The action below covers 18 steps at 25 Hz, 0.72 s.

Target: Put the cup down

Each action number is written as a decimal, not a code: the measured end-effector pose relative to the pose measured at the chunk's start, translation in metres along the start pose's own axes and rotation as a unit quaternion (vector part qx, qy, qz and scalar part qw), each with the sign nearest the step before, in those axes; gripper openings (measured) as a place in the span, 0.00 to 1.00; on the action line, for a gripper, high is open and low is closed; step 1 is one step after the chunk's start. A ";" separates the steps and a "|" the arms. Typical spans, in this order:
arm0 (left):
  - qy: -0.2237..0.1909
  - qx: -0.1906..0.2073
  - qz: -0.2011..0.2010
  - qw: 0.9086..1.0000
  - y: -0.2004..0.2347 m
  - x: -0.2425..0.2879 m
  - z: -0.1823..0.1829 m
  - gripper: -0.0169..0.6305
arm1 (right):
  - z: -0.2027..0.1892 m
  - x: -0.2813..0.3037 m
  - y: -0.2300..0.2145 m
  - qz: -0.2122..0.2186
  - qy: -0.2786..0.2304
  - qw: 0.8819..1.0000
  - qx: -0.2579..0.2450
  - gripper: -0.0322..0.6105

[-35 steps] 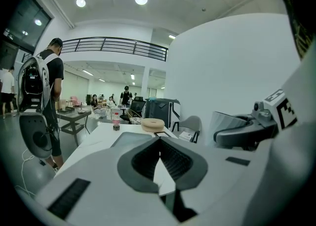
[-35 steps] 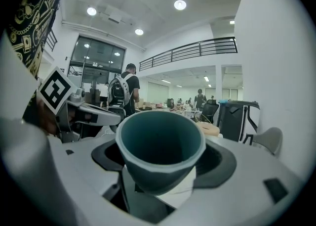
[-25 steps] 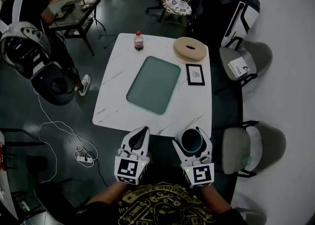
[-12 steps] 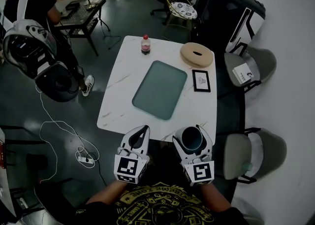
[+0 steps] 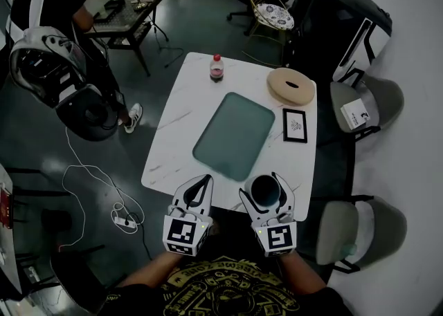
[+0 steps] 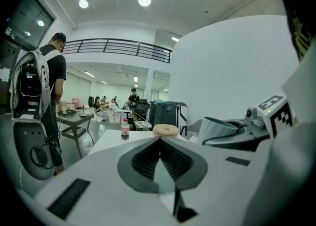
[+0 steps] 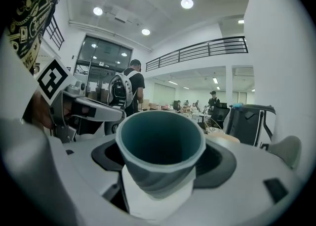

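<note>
A teal cup (image 5: 266, 192) stands upright between the jaws of my right gripper (image 5: 267, 188), which is shut on it. It hangs over the near edge of the white marble table (image 5: 180, 117). In the right gripper view the cup (image 7: 160, 151) fills the middle, mouth up and empty. My left gripper (image 5: 199, 187) is beside it to the left, shut with nothing in it, also at the table's near edge. The left gripper view shows its pads (image 6: 148, 159) pressed together and the cup (image 6: 216, 129) to the right.
On the table lie a teal tray (image 5: 234, 135), a cola bottle (image 5: 217, 68), a tan ring-shaped cushion (image 5: 291, 86) and a black framed card (image 5: 295, 125). Grey chairs (image 5: 360, 225) stand on the right. A person with a backpack (image 5: 48, 59) stands at the left; cables lie on the floor.
Both grippers, the right one holding the cup, have come forward to the table's near edge. The head view has shifted so the table sits closer and more to the right.
</note>
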<state>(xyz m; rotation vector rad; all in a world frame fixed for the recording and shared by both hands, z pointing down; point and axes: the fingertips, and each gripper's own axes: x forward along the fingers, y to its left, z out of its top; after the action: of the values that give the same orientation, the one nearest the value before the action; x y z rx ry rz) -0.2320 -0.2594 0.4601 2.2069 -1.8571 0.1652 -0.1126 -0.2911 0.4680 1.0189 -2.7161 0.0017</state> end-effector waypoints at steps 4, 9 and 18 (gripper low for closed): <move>0.003 0.000 0.015 1.000 0.012 0.020 0.000 0.04 | -0.001 0.025 -0.010 0.013 0.002 1.000 -0.011 0.64; 0.014 0.000 0.028 1.000 0.026 0.053 0.004 0.04 | -0.003 0.059 -0.025 0.031 0.011 0.999 -0.024 0.64; 0.062 -0.005 0.052 0.997 0.043 0.088 -0.024 0.04 | -0.037 0.102 -0.032 0.069 0.034 0.997 -0.002 0.64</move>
<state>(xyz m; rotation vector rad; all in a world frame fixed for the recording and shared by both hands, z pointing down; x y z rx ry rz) -0.2569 -0.3441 0.5098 2.0445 -1.8996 0.3044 -0.1577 -0.3778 0.5244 0.8131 -2.7161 0.0536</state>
